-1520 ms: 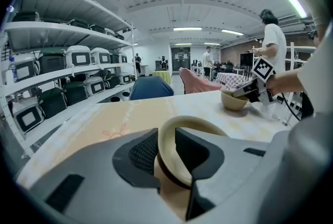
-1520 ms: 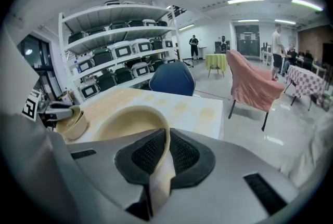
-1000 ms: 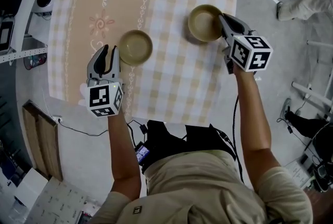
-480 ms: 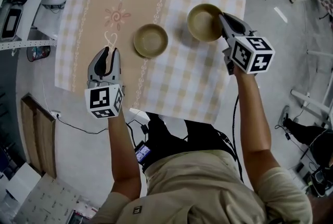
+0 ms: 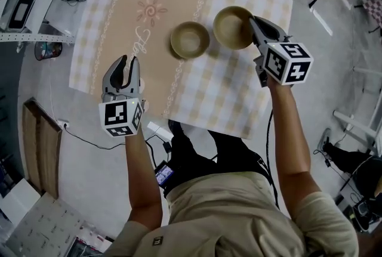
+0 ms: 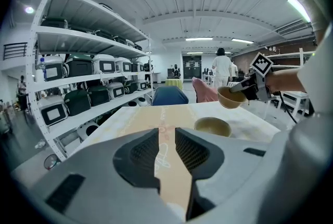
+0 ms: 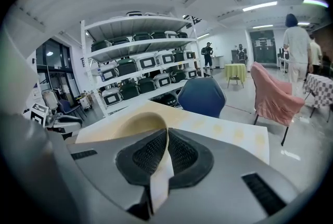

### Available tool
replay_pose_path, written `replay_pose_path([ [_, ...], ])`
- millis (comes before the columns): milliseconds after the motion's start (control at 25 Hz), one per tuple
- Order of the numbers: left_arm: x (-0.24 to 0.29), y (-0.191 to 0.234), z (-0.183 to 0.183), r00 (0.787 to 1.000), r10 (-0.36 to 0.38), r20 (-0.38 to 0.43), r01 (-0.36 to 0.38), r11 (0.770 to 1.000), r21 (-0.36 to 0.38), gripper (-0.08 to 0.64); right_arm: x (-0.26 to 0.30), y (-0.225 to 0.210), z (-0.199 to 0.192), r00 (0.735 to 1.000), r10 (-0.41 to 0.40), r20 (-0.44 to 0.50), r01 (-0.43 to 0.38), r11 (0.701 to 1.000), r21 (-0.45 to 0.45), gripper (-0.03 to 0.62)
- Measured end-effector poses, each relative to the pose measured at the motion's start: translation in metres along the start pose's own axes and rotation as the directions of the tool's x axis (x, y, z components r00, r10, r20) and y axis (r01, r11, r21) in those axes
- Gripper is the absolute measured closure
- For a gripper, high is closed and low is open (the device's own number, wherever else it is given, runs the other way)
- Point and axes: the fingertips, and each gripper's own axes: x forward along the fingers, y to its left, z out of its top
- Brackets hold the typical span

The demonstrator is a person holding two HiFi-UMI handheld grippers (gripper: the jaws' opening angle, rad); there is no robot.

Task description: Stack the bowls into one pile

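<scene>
The checked-cloth tabletop [image 5: 119, 23] carried one bowl [image 5: 190, 39]. The right gripper [image 5: 253, 24] had its fingers clamped on the rim of a second bowl [image 5: 231, 26], which was raised just beside the first. The left gripper [image 5: 127, 64] had its fingers apart and empty.

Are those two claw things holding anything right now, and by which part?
The right gripper pinches a tan bowl by its rim, with the bowl's wall between its jaws. The left gripper holds nothing; its jaws stand apart.
</scene>
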Motion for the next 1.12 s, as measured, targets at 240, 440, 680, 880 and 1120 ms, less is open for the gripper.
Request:
replay_pose_path([
  [240, -0.022, 0.021, -0.011, 0.999, 0.033, -0.002, -0.033, 0.999, -0.016, 0.477, 0.015, 0.031, -0.006, 0.999, 0.035, -0.024, -0.035, 0.999, -0.013, 0.578],
  [440, -0.038, 0.034, -0.022, 0.999, 0.052, -0.007, -0.053, 0.998, -0.028, 0.477, 0.03, 0.055, -0.015, 0.997, 0.063, -0.048, -0.064, 0.998, -0.023, 0.578],
  [680, -0.053, 0.047, -0.034, 0.997, 0.074, -0.016, -0.075, 0.996, -0.043, 0.477, 0.047, 0.078, -0.028, 0.993, 0.085, -0.084, -0.088, 0.995, -0.036, 0.578],
  [880, -0.063, 0.058, -0.045, 0.996, 0.087, -0.023, -0.088, 0.995, -0.053, 0.477, 0.06, 0.089, -0.039, 0.99, 0.085, -0.109, -0.091, 0.995, -0.046, 0.577],
  [1120, -0.074, 0.07, -0.05, 0.995, 0.102, -0.023, -0.103, 0.993, -0.06, 0.477, 0.071, 0.1, -0.051, 0.988, 0.071, -0.138, -0.081, 0.994, -0.067, 0.577],
])
